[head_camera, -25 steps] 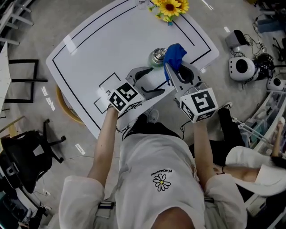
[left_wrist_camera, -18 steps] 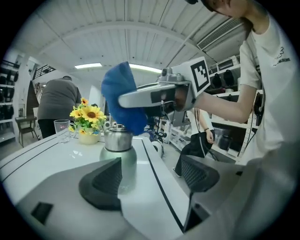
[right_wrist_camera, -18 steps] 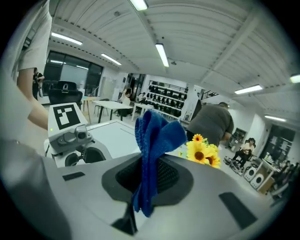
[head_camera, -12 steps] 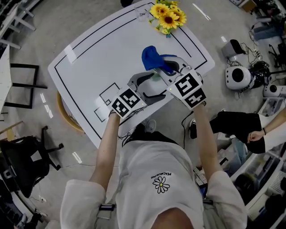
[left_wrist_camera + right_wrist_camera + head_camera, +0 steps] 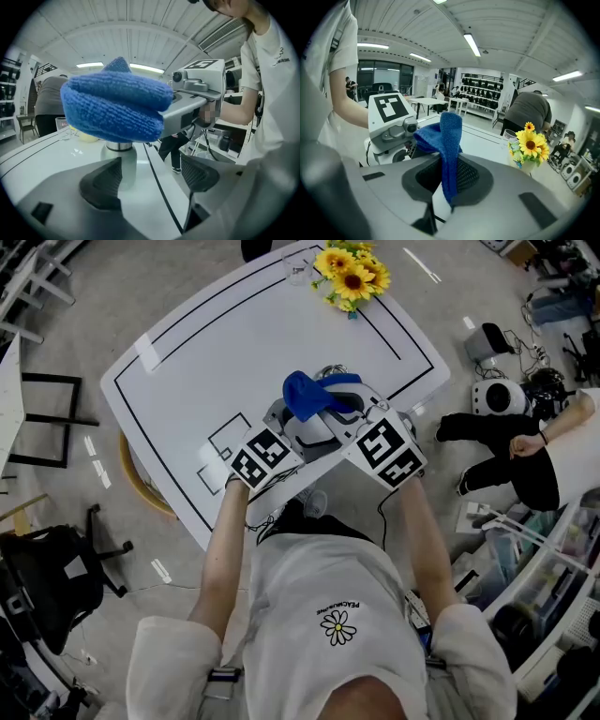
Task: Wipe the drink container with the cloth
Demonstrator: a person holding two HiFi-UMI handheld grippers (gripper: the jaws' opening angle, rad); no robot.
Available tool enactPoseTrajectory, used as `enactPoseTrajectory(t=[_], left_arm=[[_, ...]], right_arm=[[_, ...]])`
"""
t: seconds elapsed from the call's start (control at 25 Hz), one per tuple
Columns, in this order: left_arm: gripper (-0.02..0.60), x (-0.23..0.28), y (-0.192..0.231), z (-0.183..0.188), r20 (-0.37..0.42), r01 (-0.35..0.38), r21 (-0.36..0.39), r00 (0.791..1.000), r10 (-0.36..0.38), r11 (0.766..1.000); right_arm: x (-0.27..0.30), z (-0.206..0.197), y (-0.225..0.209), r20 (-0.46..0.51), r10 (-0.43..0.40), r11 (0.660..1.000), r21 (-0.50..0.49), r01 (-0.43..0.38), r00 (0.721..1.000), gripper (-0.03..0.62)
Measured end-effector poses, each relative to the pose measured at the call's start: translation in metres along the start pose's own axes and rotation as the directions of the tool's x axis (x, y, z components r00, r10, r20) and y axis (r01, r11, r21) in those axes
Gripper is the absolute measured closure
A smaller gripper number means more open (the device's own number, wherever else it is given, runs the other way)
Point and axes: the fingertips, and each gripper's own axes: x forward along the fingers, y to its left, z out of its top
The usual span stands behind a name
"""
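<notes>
The drink container (image 5: 118,161) is a pale bottle with a steel neck, standing on the white table (image 5: 216,343). The blue cloth (image 5: 117,110) lies over its top, and my right gripper (image 5: 447,176) is shut on that cloth (image 5: 447,140). In the head view the cloth (image 5: 305,393) covers most of the container, with the right gripper (image 5: 330,409) reaching in from the right. My left gripper (image 5: 150,180) stands open low on the table; the container is just beyond its left finger, not clamped. The same gripper (image 5: 289,430) sits at the table's near edge.
A vase of sunflowers (image 5: 352,273) and a clear glass (image 5: 298,268) stand at the table's far corner. Black lines are marked on the tabletop. A person (image 5: 534,446) is on the floor at the right, beside white equipment (image 5: 497,395). A black chair (image 5: 47,577) is at the left.
My right gripper has carried the cloth leftward, from beside the container to over its top. The left gripper has stayed near the table's near edge.
</notes>
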Motion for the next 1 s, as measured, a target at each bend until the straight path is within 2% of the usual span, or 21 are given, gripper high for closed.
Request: enactPoseTrajectory(t=[0.16, 0.28, 0.36, 0.44, 0.48, 0.56, 0.68, 0.8, 0.92, 1.0], left_arm=[[0.192, -0.01, 0.008, 0.01, 0.037, -0.035, -0.011, 0.999, 0.036, 0.999], [0.192, -0.027, 0.019, 0.035, 0.1, -0.116, 0.004, 0.988, 0.115, 0.993], [0.192, -0.042, 0.026, 0.059, 0.161, -0.188, 0.009, 0.97, 0.185, 0.982], [0.198, -0.056, 0.027, 0.082, 0.221, -0.251, 0.006, 0.944, 0.244, 0.968], [0.227, -0.064, 0.027, 0.093, 0.246, -0.285, 0.01, 0.93, 0.274, 0.958], [0.401, -0.078, 0.026, 0.111, 0.286, -0.365, 0.02, 0.894, 0.344, 0.931], [0.534, -0.093, 0.023, 0.127, 0.314, -0.486, 0.049, 0.837, 0.449, 0.872], [0.575, -0.103, 0.02, 0.13, 0.315, -0.575, 0.032, 0.782, 0.538, 0.817], [0.583, -0.108, 0.017, 0.128, 0.321, -0.627, -0.004, 0.737, 0.595, 0.779], [0.584, -0.111, 0.016, 0.134, 0.346, -0.644, 0.0, 0.718, 0.604, 0.765]], right_arm=[[-0.009, 0.009, -0.004, 0.034, -0.009, 1.0, 0.001, 0.009, 0.999, 0.551], [-0.032, 0.035, -0.026, 0.143, -0.097, 0.995, 0.051, 0.091, 0.985, 0.551], [-0.051, 0.049, -0.042, 0.222, -0.179, 0.982, 0.096, 0.161, 0.958, 0.551], [-0.07, 0.057, -0.053, 0.289, -0.259, 0.963, 0.147, 0.225, 0.922, 0.551], [-0.079, 0.058, -0.057, 0.313, -0.299, 0.951, 0.169, 0.258, 0.901, 0.551], [-0.095, 0.058, -0.061, 0.348, -0.377, 0.924, 0.209, 0.321, 0.858, 0.551], [-0.116, 0.054, -0.058, 0.388, -0.47, 0.88, 0.274, 0.388, 0.792, 0.551], [-0.127, 0.042, -0.05, 0.403, -0.535, 0.84, 0.343, 0.42, 0.743, 0.551], [-0.128, 0.026, -0.04, 0.39, -0.567, 0.812, 0.409, 0.415, 0.725, 0.551], [-0.128, 0.018, -0.037, 0.385, -0.579, 0.798, 0.447, 0.404, 0.718, 0.551]])
